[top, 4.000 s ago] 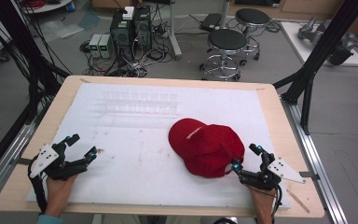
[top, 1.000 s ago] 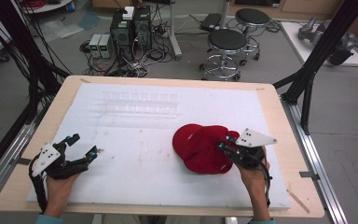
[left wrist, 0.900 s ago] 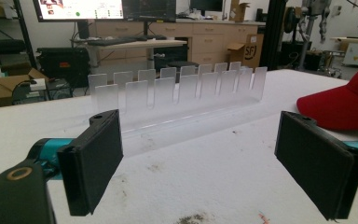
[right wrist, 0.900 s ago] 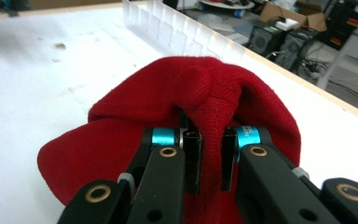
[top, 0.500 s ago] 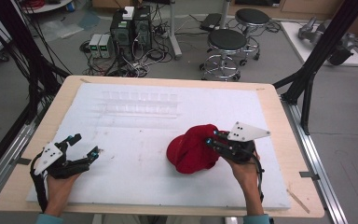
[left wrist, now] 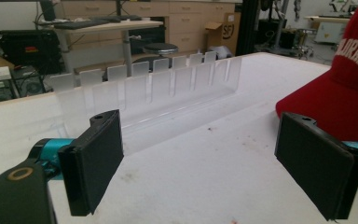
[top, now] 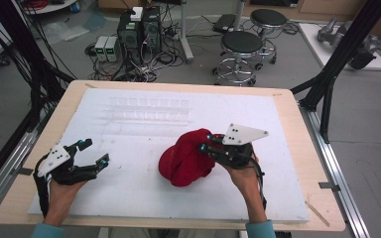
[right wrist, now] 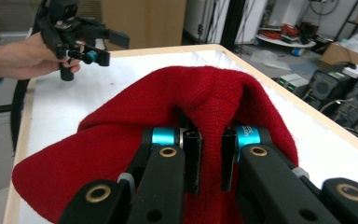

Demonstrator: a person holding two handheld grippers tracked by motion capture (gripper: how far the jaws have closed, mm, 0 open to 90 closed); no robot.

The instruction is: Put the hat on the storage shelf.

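A wooden table (top: 287, 101) is covered almost to its edges by a white foam sheet (top: 129, 183); a clear plastic divider rack (top: 149, 111) is laid toward the far edge, left of centre, and is seen upright with its row of tabs in the left gripper view (left wrist: 168, 88).

A red cap (top: 181, 161) is found near the middle of the sheet, a little toward the near edge and right of centre; its crown is bunched and raised rather than lying flat, and white lettering is visible on it in the left gripper view (left wrist: 354, 84).

The right gripper (top: 207, 144) is held at the cap's right side; in the right gripper view (right wrist: 209, 154) its jaws are seen drawn together on a fold of the red fabric, so the cap is pinched.

The left gripper (top: 92, 152) is held near the left edge of the sheet, well apart from the cap; its jaws are spread wide with nothing between them (left wrist: 200, 163).

A slip is judged the main risk: only a thin fold is clamped, so the fabric could be pulled free if the cap is lifted quickly; the brim could also drag on the foam and twist the cap, since the other side is not supported.
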